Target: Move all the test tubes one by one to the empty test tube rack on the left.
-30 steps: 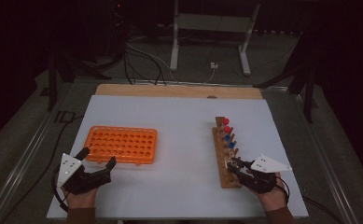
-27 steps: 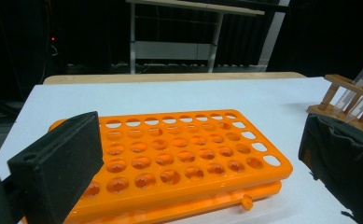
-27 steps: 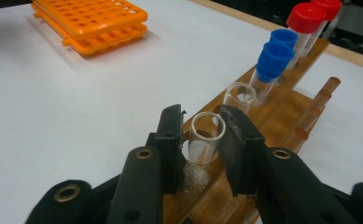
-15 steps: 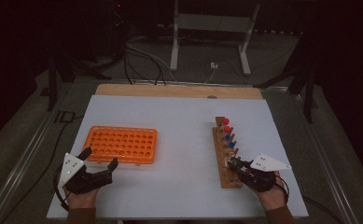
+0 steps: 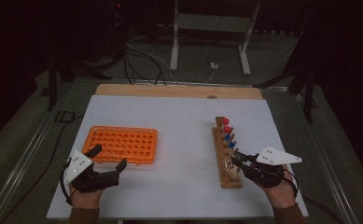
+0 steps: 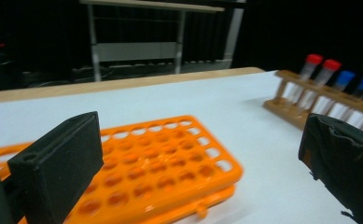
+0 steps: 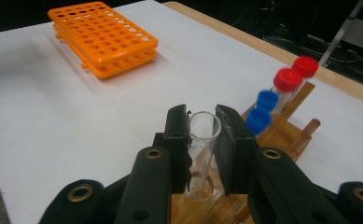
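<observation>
1. Two hand-held grippers are seen at the near edge of a white table [image 5: 179, 116], one in each of a person's hands.
2. An open, uncapped glass tube [image 7: 202, 140] is clamped between the jaws of the right gripper [image 7: 202, 135], its lower end at a hole of the wooden rack [image 5: 226, 156] on the right side of the table.
3. Capped tubes, two with red caps [image 7: 296, 72] and two with blue caps [image 7: 262, 109], are stood upright farther along the same rack.
4. The left gripper [image 5: 108, 158] is held with its jaws wide apart and nothing between them, just in front of the near edge of the orange rack [image 5: 123, 143].
5. The orange rack is laid flat on the left side of the table, its holes unfilled.
</observation>
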The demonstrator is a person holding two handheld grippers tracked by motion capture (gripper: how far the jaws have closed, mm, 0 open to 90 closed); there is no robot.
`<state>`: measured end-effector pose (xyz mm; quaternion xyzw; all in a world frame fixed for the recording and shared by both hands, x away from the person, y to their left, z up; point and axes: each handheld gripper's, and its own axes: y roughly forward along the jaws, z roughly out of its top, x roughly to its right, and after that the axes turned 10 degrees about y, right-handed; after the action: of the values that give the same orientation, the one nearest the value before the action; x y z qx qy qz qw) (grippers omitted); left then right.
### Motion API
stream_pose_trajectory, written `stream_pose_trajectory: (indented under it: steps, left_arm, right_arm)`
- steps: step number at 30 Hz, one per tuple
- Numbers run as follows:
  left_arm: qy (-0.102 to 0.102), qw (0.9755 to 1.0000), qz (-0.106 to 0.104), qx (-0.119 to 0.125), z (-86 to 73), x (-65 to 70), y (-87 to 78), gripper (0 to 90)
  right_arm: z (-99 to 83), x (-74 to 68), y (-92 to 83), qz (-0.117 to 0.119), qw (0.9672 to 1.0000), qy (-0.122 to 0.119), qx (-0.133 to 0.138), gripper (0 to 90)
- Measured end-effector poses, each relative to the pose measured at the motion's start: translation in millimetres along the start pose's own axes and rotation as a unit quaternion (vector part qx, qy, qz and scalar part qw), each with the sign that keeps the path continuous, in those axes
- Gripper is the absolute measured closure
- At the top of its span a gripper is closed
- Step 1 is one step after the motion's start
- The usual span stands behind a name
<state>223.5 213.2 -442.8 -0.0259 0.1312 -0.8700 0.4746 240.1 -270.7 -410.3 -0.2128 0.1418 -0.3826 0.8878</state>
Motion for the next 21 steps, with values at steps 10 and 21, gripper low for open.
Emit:
stream_pose_trajectory:
  steps: [10, 21]
  left_arm:
    - [0.002, 0.9986, -0.049, 0.017, 28.8, 13.8, 22.2, 0.6]
    - [0.041, 0.9919, -0.121, 0.001, 49.5, 53.3, 69.2, 1.4]
  right_arm:
    - [32.8, -7.9, 0.0, -0.009, 0.9992, -0.038, -0.010, 75.9]
    - [43.0, -10.5, 27.0, 0.032, 0.9994, -0.010, -0.002, 76.0]
